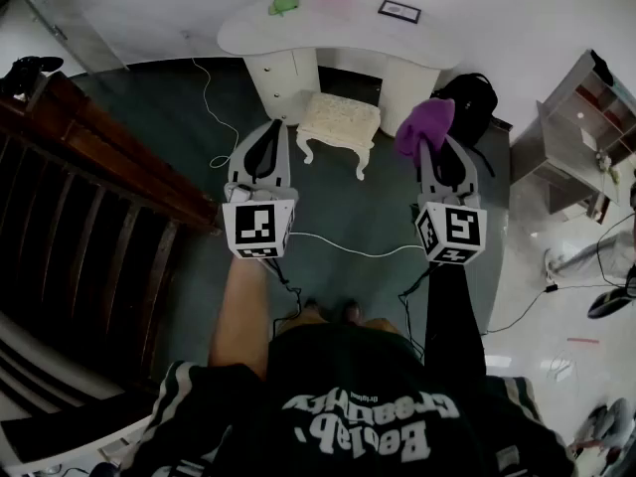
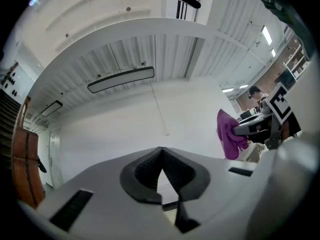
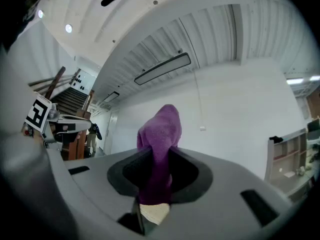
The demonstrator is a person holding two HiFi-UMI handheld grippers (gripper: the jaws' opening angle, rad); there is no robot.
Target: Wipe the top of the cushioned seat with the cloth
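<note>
The cushioned seat (image 1: 339,118) is a small cream stool with white legs, standing on the green floor in front of a white desk. My right gripper (image 1: 437,145) is shut on a purple cloth (image 1: 425,125), which bunches above its tips just right of the stool. In the right gripper view the cloth (image 3: 160,136) stands up between the jaws of the right gripper (image 3: 156,179). My left gripper (image 1: 266,137) hangs left of the stool with its jaws together and nothing in them. The left gripper (image 2: 161,159) points up at a white wall, and the cloth (image 2: 229,134) shows at its right.
A curved white desk (image 1: 338,33) stands behind the stool, carrying a green object (image 1: 283,5) and a small frame (image 1: 398,11). A black backpack (image 1: 469,97) lies to its right. A dark wooden stair railing (image 1: 99,167) runs along the left. White cable (image 1: 343,244) crosses the floor. Shelving (image 1: 586,127) stands far right.
</note>
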